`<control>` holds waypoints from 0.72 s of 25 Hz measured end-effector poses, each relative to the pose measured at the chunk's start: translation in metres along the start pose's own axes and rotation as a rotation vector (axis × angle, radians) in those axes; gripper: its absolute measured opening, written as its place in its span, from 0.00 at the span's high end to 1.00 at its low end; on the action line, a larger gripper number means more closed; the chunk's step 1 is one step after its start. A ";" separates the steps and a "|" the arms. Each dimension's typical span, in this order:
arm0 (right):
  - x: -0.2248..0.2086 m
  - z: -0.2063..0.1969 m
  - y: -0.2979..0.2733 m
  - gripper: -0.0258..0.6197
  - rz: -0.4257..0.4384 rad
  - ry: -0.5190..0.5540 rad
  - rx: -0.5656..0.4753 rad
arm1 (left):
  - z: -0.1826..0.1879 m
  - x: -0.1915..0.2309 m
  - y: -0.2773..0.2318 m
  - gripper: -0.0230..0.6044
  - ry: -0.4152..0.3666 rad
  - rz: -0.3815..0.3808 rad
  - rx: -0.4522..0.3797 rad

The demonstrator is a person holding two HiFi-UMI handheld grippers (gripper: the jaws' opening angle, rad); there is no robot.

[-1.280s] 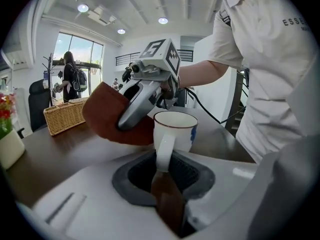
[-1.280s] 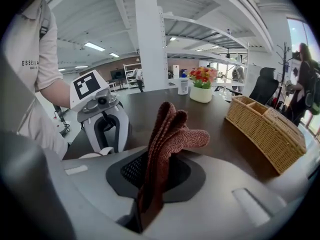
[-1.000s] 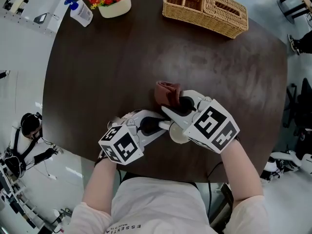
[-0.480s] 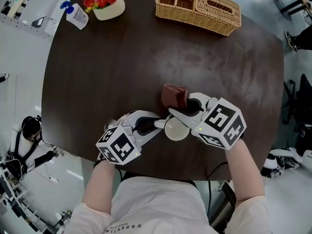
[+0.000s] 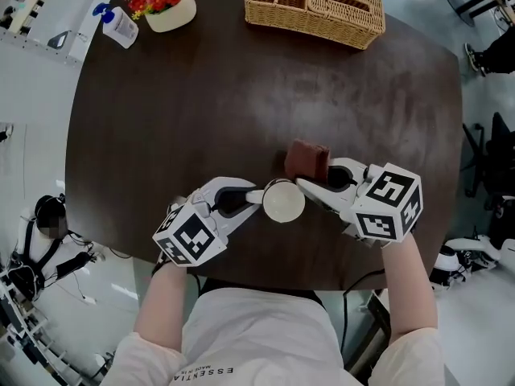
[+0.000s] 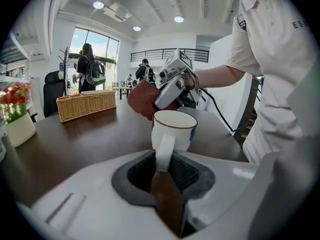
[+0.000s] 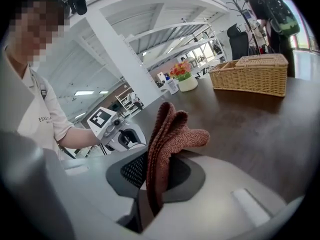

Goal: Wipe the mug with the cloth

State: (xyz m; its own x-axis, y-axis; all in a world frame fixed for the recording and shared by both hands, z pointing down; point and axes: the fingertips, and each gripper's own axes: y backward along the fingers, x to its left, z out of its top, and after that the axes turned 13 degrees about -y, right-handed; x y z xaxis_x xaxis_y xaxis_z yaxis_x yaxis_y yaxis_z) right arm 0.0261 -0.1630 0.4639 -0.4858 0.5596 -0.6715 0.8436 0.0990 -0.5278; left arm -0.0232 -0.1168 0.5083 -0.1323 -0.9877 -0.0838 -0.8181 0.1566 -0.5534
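A white mug (image 5: 283, 202) hangs just above the dark table's near part, mouth up. My left gripper (image 5: 251, 198) is shut on its handle. In the left gripper view the mug (image 6: 174, 128) stands upright past the jaws, its handle (image 6: 164, 153) pinched between them. My right gripper (image 5: 320, 180) is shut on a folded rust-brown cloth (image 5: 308, 160), just right of the mug and a little beyond it, apart from it. In the right gripper view the cloth (image 7: 169, 134) sticks up from the jaws. My left gripper (image 7: 119, 132) shows behind it; the mug is hidden.
A wicker basket (image 5: 314, 8) with compartments stands at the table's (image 5: 185, 111) far edge. A white pot of flowers (image 5: 158, 0) and a pump bottle (image 5: 113, 24) stand at the far left. The table's near edge runs just under both grippers.
The right gripper with the cloth has drawn away to the right, off the mug that it covered. The mug's open mouth now shows. The left gripper has hardly moved.
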 end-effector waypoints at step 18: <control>-0.001 -0.101 0.018 0.83 -0.129 -0.091 0.013 | 0.003 -0.016 0.002 0.84 -0.066 0.015 -0.030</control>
State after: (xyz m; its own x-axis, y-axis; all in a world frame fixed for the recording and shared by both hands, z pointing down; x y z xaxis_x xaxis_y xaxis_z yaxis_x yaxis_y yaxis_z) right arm 0.0651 -0.0780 0.5073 -0.6088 0.4665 -0.6417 0.7704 0.1544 -0.6186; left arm -0.0210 -0.1003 0.5066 -0.1083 -0.9832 -0.1470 -0.8327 0.1705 -0.5269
